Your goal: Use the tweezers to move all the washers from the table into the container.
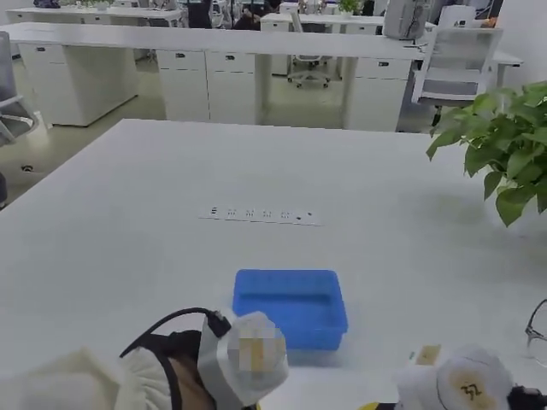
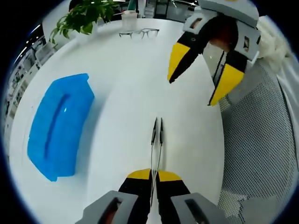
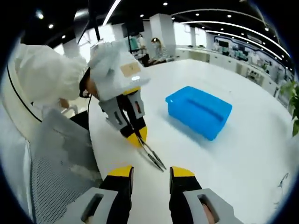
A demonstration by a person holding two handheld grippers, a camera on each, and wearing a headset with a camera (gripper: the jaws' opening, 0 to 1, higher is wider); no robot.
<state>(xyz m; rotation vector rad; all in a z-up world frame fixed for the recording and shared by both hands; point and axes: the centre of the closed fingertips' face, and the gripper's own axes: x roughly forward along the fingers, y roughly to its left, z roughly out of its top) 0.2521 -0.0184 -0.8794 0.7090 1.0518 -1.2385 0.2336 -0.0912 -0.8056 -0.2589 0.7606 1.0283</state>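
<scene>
Currently the left claw (image 2: 155, 173) is clenching the back end of the tweezers (image 2: 157, 135). Their two thin arms are pointing forward over the white counter (image 2: 131, 84), tips nearly together. The right claw (image 3: 153, 171) is hanging released, jaws apart and gripping nothing, just beside the tweezers' tips.

The step in hand is looking like the reach for a first washer, so the task is probably sitting near its start. To do it well, the left claw should be carrying the tweezers past the blue container (image 1: 291, 303) toward the far row of washers (image 1: 261, 213). It should be coming down at a low slant so that the tips can be closing across a washer's rim. The squeeze needs to be gentle, since too hard a pinch is likely to be flicking a thin flat piece away. The right claw is best waiting clear of the path, or steadying the tweezers if they are twisting in the grip.

The washers are lying in a short line on the counter, well beyond the container and apart from it. They are showing as tiny dark specks, too small for telling shape or count. The container, a shallow rectangular tub with an open top, is standing between the claws and the washers.
</scene>
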